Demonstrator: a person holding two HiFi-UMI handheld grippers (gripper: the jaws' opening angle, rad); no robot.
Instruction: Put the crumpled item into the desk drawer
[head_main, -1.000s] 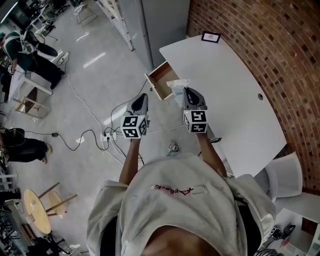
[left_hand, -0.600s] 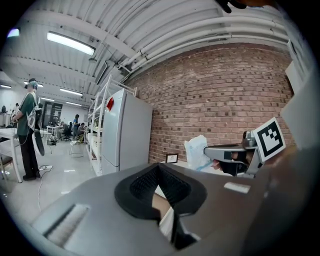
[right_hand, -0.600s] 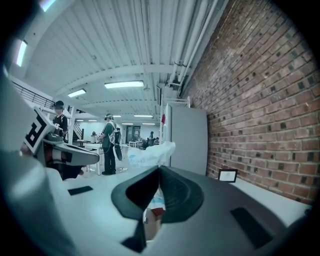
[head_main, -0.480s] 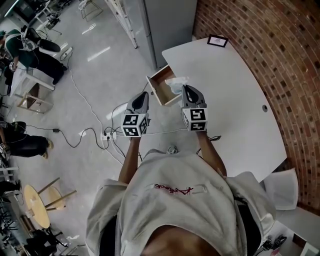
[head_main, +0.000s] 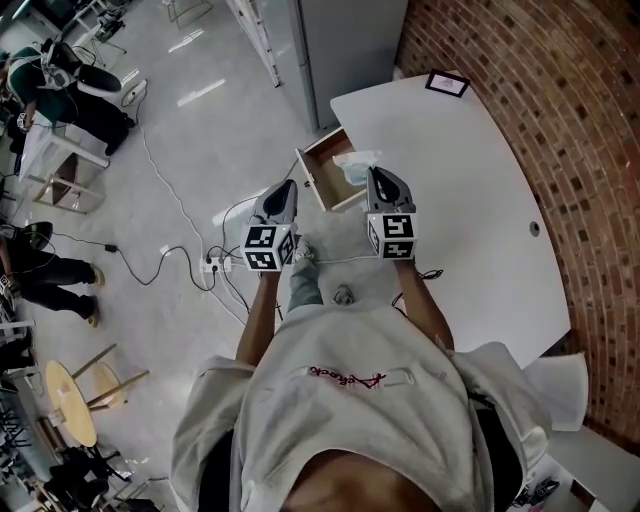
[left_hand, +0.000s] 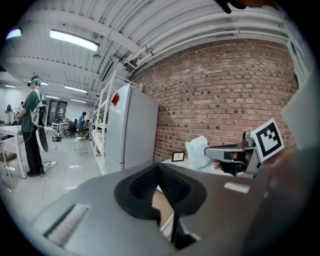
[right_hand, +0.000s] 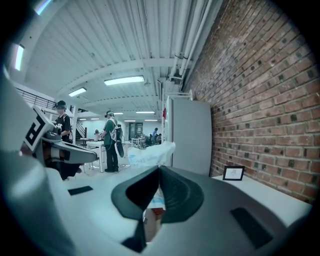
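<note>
- Step in hand: the transport stage is judged to be near its end. The crumpled item (head_main: 356, 164) is held above the open desk drawer (head_main: 322, 176) and has not yet been released.
- Right gripper (head_main: 372, 173): its jaws are pressed together on the crumpled item, which is seen puffing out past the tips in the right gripper view.
- Left gripper (head_main: 285, 190): its jaws are closed tip to tip with nothing pinched. It is held beside the drawer's front, over the floor, apart from the item.
- Crumpled item: white, thin, film-like or papery, with irregular creases and a loose, ragged outline. It is judged to be light and easily deformed.
- Desk drawer: a shallow rectangular box with a wood-toned interior, pulled out from the desk (head_main: 480, 210). Its contents cannot be made out.
- Desk: a white, smooth, matt top with a curved outline, set against a wall of rough red brick (head_main: 570, 90).
- Small dark-framed picture (head_main: 447, 83): it is placed at the desk's far corner, well apart from the work.
- Next move, as judged: the right gripper is to be lowered into the drawer cavity and its jaws parted so the item drops inside the walls. The drawer is then presumably to be pushed shut.
</note>
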